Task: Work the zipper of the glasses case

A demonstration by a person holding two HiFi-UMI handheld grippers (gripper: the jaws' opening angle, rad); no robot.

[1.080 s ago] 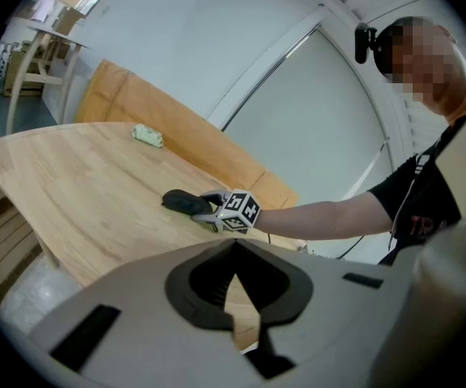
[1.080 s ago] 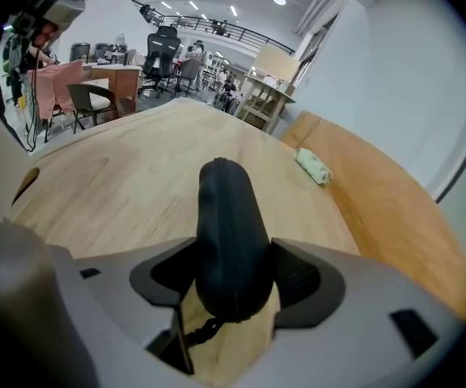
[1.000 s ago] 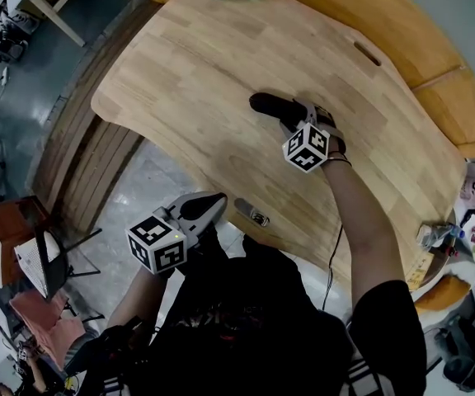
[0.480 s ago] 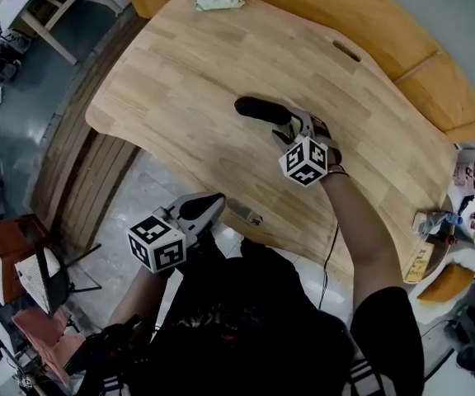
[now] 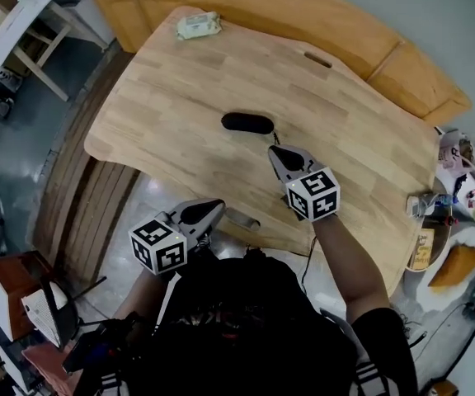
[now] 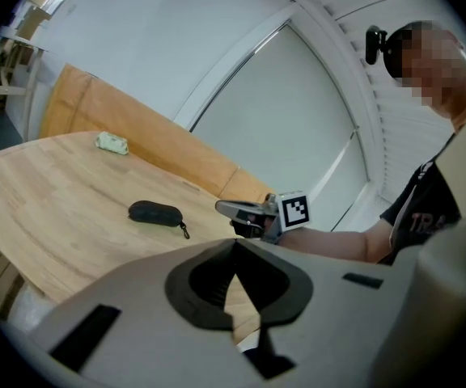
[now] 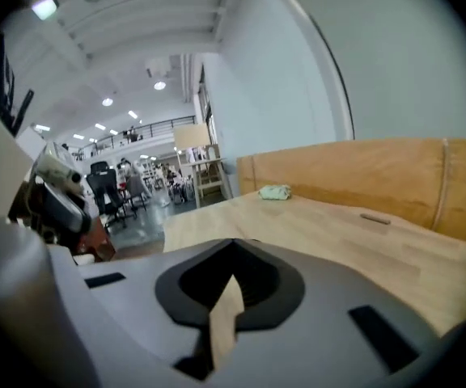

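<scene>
Your right gripper (image 5: 279,155) has just closed on nothing. The left gripper (image 5: 207,210) is shut and empty. The case (image 5: 247,123) lies ahead of the right one, untouched and seemingly zipped, so the task is likely done.

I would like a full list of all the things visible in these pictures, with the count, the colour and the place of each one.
table: one, light wood, middle of the head view.
glasses case: one, black, lying mid-table, touched by neither gripper.
packet: one, pale green, at the table's far edge.
bench: one, orange-brown, behind the table.
small object: one, grey, at the table's near edge; too small to identify.
clutter: several items, mixed colours, at the table's right end.
left gripper: one, grey, off the near edge, shut, empty.
right gripper: one, grey, above the table near the case; its jaws have just closed on nothing.
</scene>
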